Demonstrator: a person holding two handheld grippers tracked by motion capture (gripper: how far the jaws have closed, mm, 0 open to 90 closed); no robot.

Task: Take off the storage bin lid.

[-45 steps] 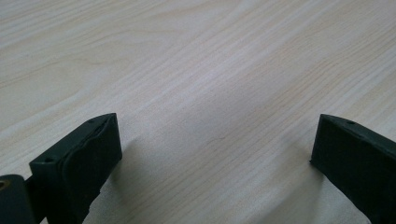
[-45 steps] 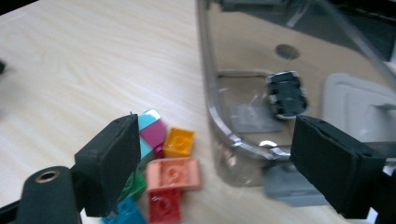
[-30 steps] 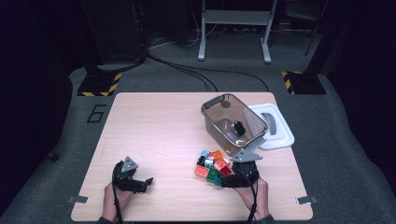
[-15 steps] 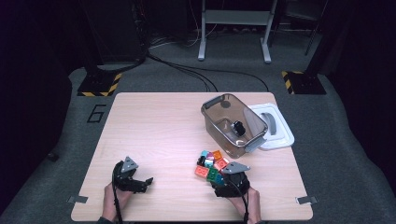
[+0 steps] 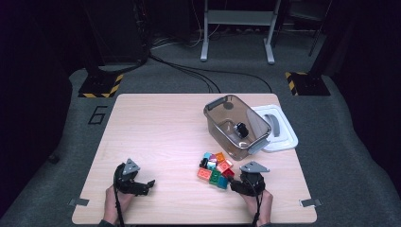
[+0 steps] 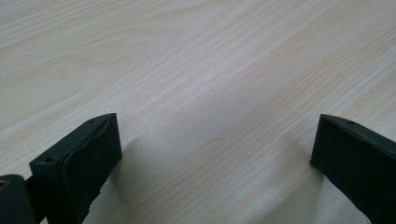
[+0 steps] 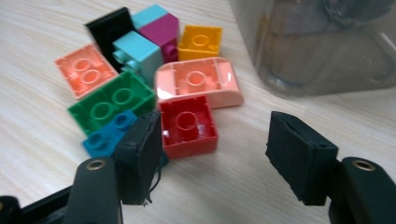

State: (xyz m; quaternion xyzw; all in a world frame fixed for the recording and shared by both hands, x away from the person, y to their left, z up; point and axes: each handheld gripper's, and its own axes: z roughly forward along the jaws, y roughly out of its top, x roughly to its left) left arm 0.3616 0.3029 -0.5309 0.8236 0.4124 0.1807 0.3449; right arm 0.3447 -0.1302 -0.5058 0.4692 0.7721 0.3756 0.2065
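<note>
Presently, right gripper [image 7: 212, 154]: jaws part-spread, just been closing, pinching nothing. Red brick [image 7: 187, 126] lies studs-down between them, against the left pad, clear of the right. Landmark: red brick. Touching it beyond, pink curved brick [image 7: 198, 84]; at its left, green brick [image 7: 111, 105] and blue brick [image 7: 105, 136]; farther off, bin [image 5: 236, 126]. Left gripper [image 6: 212, 154]: jaws spread wide over bare table [image 6: 196, 70], well apart from the red brick.

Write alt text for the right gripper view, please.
The right gripper, jaws part open and just been closing, hangs low over a red toy brick at the near edge of a pile of coloured bricks on a wooden table. A clear tub stands behind.
</note>
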